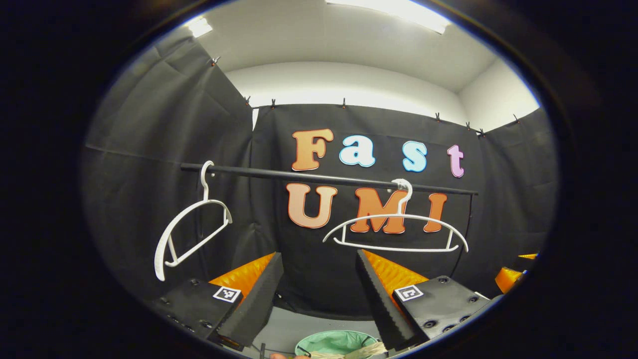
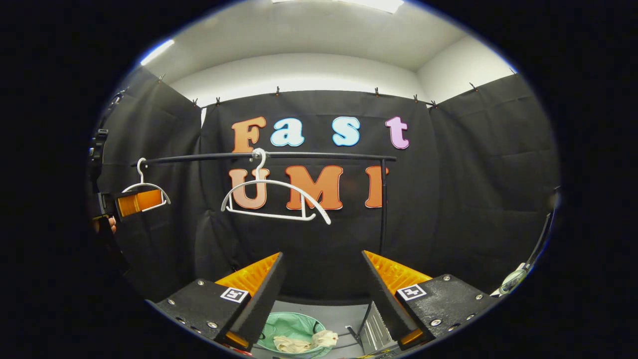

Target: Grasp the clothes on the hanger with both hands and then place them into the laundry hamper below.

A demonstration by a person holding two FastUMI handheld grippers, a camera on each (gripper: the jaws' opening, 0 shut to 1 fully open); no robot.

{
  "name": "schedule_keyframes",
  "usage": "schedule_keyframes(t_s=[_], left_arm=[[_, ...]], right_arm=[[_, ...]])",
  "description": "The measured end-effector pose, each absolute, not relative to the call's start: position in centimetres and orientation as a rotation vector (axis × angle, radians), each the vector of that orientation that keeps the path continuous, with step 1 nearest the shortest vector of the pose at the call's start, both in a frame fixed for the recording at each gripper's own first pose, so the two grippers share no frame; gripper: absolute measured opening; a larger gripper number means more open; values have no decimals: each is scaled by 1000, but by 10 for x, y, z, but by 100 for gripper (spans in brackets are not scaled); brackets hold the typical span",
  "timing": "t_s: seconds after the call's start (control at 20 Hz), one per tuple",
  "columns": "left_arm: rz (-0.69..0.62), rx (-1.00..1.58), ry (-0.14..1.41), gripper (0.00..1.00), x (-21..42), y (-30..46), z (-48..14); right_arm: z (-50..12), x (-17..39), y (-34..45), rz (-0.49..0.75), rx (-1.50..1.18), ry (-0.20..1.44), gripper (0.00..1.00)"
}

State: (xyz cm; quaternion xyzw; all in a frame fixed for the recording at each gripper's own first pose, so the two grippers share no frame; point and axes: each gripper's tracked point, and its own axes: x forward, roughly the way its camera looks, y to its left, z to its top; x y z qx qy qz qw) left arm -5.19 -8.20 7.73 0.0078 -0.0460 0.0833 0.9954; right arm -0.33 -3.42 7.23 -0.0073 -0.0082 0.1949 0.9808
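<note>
Two bare white hangers (image 1: 192, 224) (image 1: 396, 232) hang on one rail (image 1: 324, 177); your left gripper (image 1: 319, 294) and right gripper (image 2: 321, 294) are spread wide, holding nothing, the clothes (image 2: 304, 341) lying in the green hamper (image 2: 279, 326) below.

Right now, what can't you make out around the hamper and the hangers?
- Hamper: left gripper view, cut off by the bottom edge and the left gripper.
- Clothes in the hamper: right gripper view, too small to identify.
- Far left hanger: right gripper view, partly covered by the other gripper.
</note>
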Motion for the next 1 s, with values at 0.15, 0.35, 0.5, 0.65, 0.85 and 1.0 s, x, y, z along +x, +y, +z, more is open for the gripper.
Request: schedule_keyframes(t_s=[0.15,0.35,0.5,0.65,0.85,1.0], left_arm=[[161,28,-86,94,-39,-94,76],[159,3,-106,94,-23,-95,76],[190,-17,-76,96,-5,-82,61],[202,18,-26,94,7,-67,45],[246,9,-21,99,15,-35,36],[277,14,-13,96,19,-16,29]], right_arm=[[80,-3,-38,402,0,-30,93],[93,3,-53,358,25,-68,93],[88,14,-63,308,26,-56,93],[85,18,-64,288,49,-41,93],[85,23,-65,247,37,-39,93],[93,33,-58,233,30,-36,93]])
